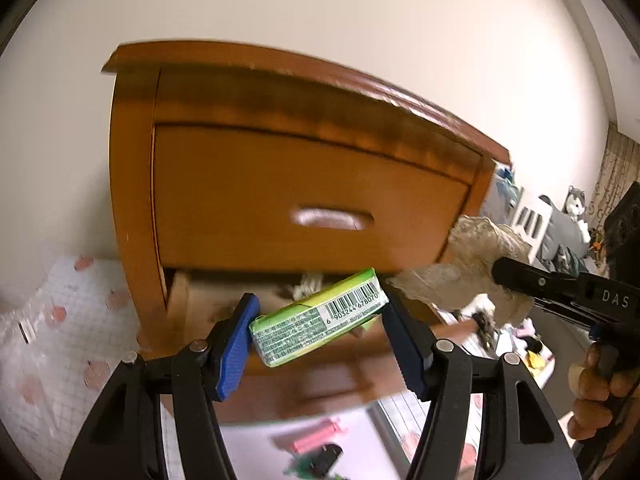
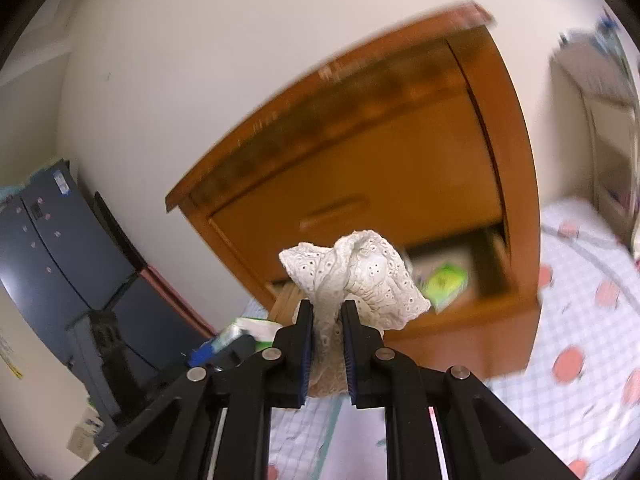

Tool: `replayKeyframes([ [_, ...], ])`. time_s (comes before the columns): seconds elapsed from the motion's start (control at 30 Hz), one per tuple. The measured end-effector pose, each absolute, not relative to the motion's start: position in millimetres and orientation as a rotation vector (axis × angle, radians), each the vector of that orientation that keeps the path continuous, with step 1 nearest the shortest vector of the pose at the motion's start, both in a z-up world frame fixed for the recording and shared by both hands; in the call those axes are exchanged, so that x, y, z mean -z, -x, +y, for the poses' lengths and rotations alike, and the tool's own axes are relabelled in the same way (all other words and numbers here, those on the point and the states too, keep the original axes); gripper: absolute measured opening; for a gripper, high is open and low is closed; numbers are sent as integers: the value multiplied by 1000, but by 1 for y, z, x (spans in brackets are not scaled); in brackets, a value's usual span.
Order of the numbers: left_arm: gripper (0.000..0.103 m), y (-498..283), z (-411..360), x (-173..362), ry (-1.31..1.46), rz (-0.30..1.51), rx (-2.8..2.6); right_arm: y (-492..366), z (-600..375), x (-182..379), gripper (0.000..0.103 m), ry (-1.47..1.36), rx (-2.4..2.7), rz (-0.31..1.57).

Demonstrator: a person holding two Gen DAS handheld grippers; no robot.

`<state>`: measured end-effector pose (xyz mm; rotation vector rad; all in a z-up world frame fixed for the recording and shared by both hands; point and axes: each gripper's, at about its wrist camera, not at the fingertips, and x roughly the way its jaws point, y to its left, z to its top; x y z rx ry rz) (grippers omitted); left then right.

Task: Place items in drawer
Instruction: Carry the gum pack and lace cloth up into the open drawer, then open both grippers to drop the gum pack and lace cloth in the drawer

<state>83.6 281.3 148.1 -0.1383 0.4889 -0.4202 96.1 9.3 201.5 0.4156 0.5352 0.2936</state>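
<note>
My left tool (image 1: 320,320) clamps the stiff, light green box (image 1: 318,318) by its ends, while my right tool (image 2: 327,344) pinches the limp lace cloth (image 2: 356,280) mid-bunch.

The left hand-held gripper (image 1: 318,320) points forward and a little downward, its blue-padded fingers (image 1: 236,344) standing moderately apart and pressing on the two ends of a green packet (image 1: 316,318) clamped crosswise between them. The right hand-held gripper (image 2: 327,320) is tilted the same way, jaws drawn nearly together and pinching a bunch of white eyelet cloth (image 2: 356,276). In the left wrist view, a hand (image 1: 600,392) wraps the right gripper's black handle.
</note>
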Motion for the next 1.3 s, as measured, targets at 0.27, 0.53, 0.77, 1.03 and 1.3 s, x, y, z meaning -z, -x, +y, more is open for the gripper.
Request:
replayKeyframes([
  [0.27, 65, -126, 286, -139, 153, 544, 363, -147, 10, -201, 15, -337, -194, 621],
  [0.53, 65, -157, 283, -117, 129, 622, 314, -192, 14, -160, 15, -317, -114, 772],
  [0.77, 66, -166, 282, -104, 125, 658, 286, -212, 20, -148, 20, -292, -98, 815],
  [1.03, 75, -165, 283, -100, 124, 659, 284, -210, 19, -144, 43, -251, -84, 823],
  [1.3, 79, -167, 286, -94, 126, 673, 249, -207, 23, -146, 76, -218, -83, 814],
])
